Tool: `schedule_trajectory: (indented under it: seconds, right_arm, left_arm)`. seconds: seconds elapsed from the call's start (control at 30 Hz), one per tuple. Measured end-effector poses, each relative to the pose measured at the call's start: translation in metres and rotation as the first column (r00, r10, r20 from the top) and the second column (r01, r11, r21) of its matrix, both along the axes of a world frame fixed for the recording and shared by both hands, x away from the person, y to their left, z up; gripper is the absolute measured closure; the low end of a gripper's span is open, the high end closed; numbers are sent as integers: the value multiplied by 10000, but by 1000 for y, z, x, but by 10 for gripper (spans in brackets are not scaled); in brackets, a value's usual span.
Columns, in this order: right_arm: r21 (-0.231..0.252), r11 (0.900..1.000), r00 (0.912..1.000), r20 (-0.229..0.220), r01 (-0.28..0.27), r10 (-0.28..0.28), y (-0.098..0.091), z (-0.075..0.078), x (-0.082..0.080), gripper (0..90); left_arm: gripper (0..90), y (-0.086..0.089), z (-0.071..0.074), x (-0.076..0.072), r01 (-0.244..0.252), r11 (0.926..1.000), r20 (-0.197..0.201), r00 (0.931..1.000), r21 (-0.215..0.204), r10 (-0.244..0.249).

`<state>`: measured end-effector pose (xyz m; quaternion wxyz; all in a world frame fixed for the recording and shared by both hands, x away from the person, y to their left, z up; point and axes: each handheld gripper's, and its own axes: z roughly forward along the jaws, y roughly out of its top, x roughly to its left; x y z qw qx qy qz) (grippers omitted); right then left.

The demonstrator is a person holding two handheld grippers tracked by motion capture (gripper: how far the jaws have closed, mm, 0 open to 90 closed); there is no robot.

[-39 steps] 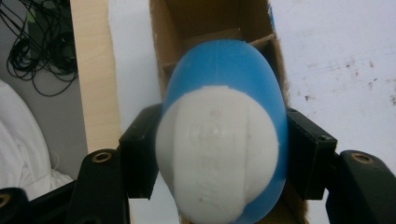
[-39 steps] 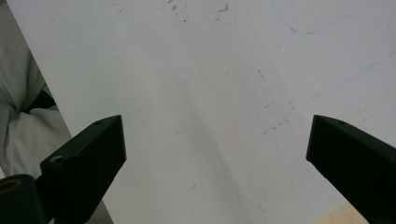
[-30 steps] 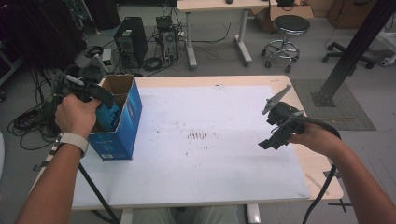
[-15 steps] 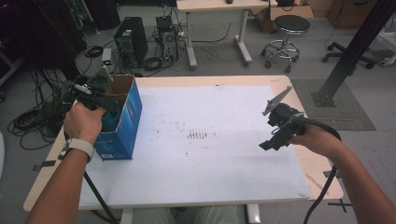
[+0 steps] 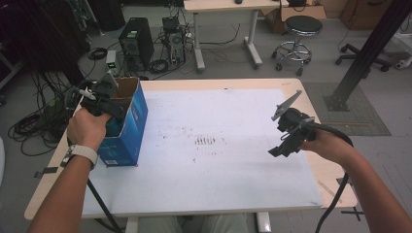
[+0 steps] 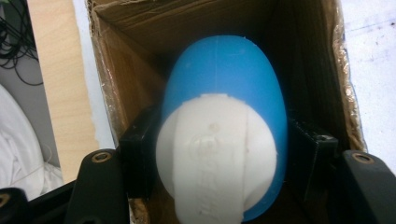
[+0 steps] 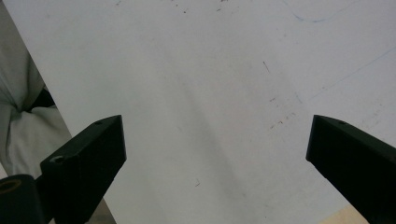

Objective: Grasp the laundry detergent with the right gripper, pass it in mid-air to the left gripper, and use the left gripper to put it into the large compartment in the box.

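Right gripper (image 5: 276, 145), lower right of the high view, hangs wide open, empty. At the left, the left gripper (image 5: 108, 108), clamped on a blue-white egg (image 6: 224, 135), has sunk into the box (image 5: 130, 127); release seems next.

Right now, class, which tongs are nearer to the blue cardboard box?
Left. The left tongs are at the open top of the blue cardboard box, gripping a blue and white egg-shaped object. The right tongs hover far across the table, open.

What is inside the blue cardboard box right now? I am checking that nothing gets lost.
The left gripper holds a blue and white egg-shaped object inside the blue cardboard box. The object covers the box floor, so anything beneath stays hidden.
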<state>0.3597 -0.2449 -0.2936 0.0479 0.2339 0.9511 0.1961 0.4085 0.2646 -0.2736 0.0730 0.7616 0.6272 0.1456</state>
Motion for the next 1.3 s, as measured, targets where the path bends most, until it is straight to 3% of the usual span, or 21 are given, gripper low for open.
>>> schedule_trajectory:
  seconds: [0.4, 0.57, 0.87, 1.07, 1.3]
  right_arm:
    - [-8, 10000, 10000, -40, -6, 6, 0, -2, -3, 45]
    - [6, 10000, 10000, -10, 34, -34, -2, 0, -4, 45]
    - [41, 10000, 9999, 124, -17, 16, 0, 7, -8, 45]
    - [10, 10000, 9998, 182, -47, 47, 2, 11, -11, 45]
    - [24, 10000, 9997, 235, -52, 51, 4, 15, -12, 44]
  left_arm:
    - [316, 4, 4, -3, -71, 9992, 151, 9999, -398, 77]
    - [284, 5, 12, -6, -40, 9988, 280, 9996, -492, 54]
    - [235, 6, 49, -14, -47, 9994, 1107, 9938, -354, 86]
    - [218, 1, 76, -22, 311, 9989, 1515, 9881, -338, -256]
    - [206, -10, 97, -32, 924, 9935, 1828, 9800, -661, -790]
